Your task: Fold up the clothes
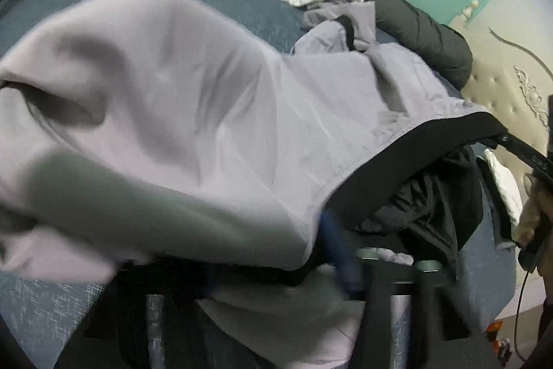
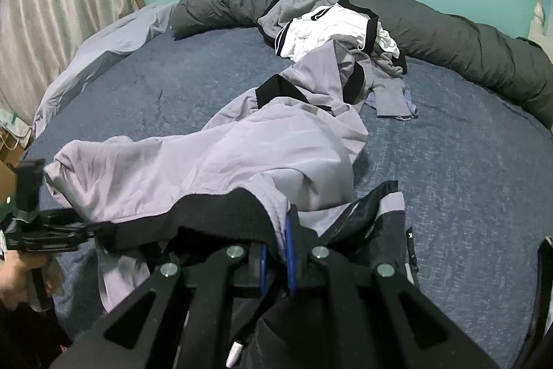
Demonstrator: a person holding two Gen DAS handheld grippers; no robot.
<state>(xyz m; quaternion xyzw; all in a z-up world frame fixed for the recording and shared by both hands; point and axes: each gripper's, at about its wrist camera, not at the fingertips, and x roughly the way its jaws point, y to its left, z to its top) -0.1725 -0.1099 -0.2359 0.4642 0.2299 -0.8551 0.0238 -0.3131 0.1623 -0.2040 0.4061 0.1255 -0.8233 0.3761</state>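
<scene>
A blue bed sheet [image 2: 466, 161] filled my right-hand view, with a dark grey duvet [image 2: 449, 33] rolled along its far edge from ten to two o'clock. Across the middle lay the lilac jacket [image 2: 207, 161] with a black hem, reaching from the centre towards seven o'clock. A pile of white and grey clothes [image 2: 321, 33] sat at twelve o'clock, touching the jacket's far end. My right gripper [image 2: 276, 251] pointed steeply down at six o'clock, its blue pads pressed together, pinching the jacket's hem. At nine o'clock my left hand [image 2: 20, 268] gripped the handle of my left gripper [image 2: 100, 230], its tip at the hem. In its own view, cloth hid the fingers, so I could not tell whether it pinched.
</scene>
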